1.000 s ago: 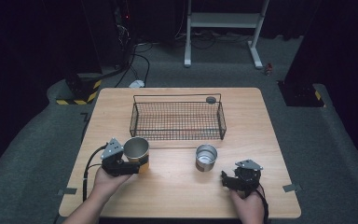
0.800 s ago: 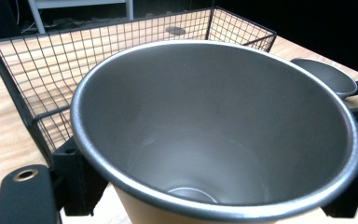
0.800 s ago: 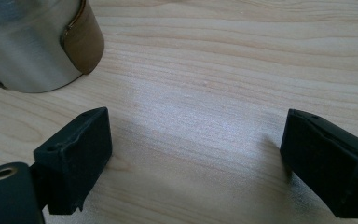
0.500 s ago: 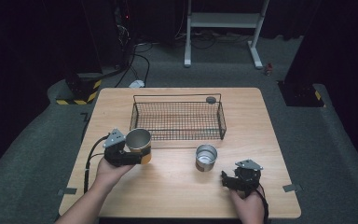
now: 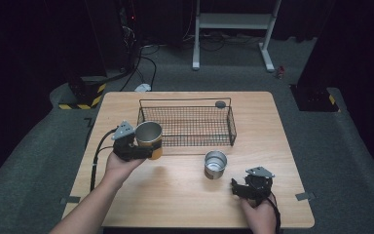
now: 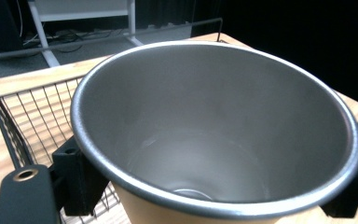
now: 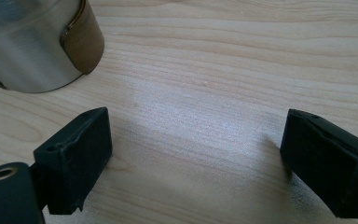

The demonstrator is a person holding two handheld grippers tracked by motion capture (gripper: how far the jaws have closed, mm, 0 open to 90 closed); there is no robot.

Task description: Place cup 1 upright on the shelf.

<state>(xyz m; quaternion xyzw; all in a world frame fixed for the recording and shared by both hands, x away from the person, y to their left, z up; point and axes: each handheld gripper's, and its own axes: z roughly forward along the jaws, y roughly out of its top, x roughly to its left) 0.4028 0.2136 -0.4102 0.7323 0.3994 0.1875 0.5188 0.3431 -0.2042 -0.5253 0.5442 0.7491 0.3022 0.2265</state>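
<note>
Currently the tan-sided metal cup (image 5: 149,139) sits clamped in the left gripper (image 5: 139,146), held upright above the table (image 5: 175,195) at the near left corner of the wire basket (image 5: 185,124). In the left gripper view the cup's (image 6: 214,140) open mouth faces the camera: brushed grey inside, bright rolled rim, tan outer wall below the rim. Both black jaws press on the cup's outer wall just under the rim, one at each side. Behind the rim, the basket's (image 6: 23,121) mesh and black frame are visible, with light wood under it.

Left hand (image 5: 119,165) grips the body of the gripper from below; its forearm enters from the bottom left of the high view, and a black cable loops off the gripper to the left.

Second cup (image 5: 215,164), plain steel, stands upright on the table in front of the basket, right of centre and apart from the basket's near edge. In the right gripper view it (image 7: 32,42) appears at upper left, with a tan band on its side, and lies beyond the jaws, not between them.

Right gripper (image 5: 236,187) rests low on the table near the front right, just beside the steel cup, held by the right hand (image 5: 258,214). Its jaws stand wide apart with bare wood (image 7: 200,121) between them; nothing is gripped.

A small dark round object (image 5: 220,104) sits on the table at the basket's far right corner; too small to identify.
</note>
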